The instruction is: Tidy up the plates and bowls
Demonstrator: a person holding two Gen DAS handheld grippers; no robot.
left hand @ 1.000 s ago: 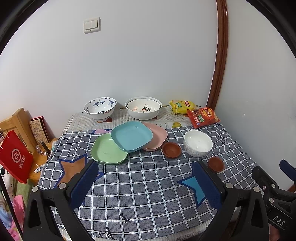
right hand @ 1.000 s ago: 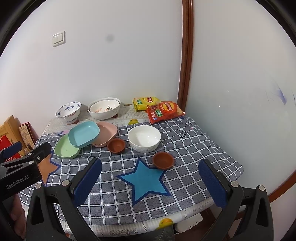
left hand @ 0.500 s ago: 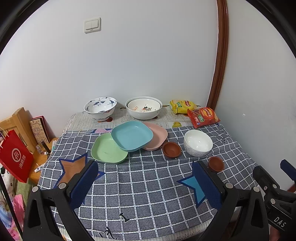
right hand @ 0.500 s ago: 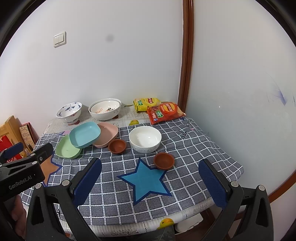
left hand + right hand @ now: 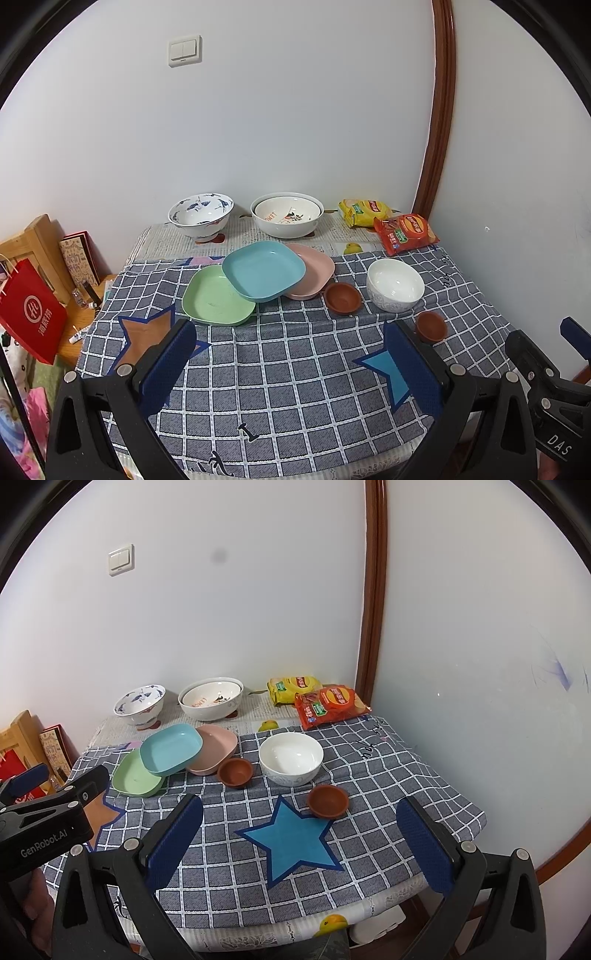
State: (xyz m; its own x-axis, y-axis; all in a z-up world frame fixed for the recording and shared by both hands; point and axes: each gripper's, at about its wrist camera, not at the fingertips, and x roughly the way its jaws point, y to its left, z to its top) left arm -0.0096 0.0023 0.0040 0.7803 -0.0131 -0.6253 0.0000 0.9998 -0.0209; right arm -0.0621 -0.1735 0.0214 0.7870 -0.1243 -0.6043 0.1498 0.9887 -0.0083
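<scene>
On the counter (image 5: 295, 369) | blue plate (image 5: 264, 270) overlaps green (image 5: 214, 301), pink (image 5: 314, 266) | white bowl (image 5: 395, 284) at 3 o'clock | left claw (image 5: 291, 365), right claw (image 5: 299, 838) wide open, empty

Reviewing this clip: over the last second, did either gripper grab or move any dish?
No. Both the left gripper and right gripper stay open and empty above the table's near edge, barely drifting. The blue square plate and white ceramic bowl are unmoved.
</scene>
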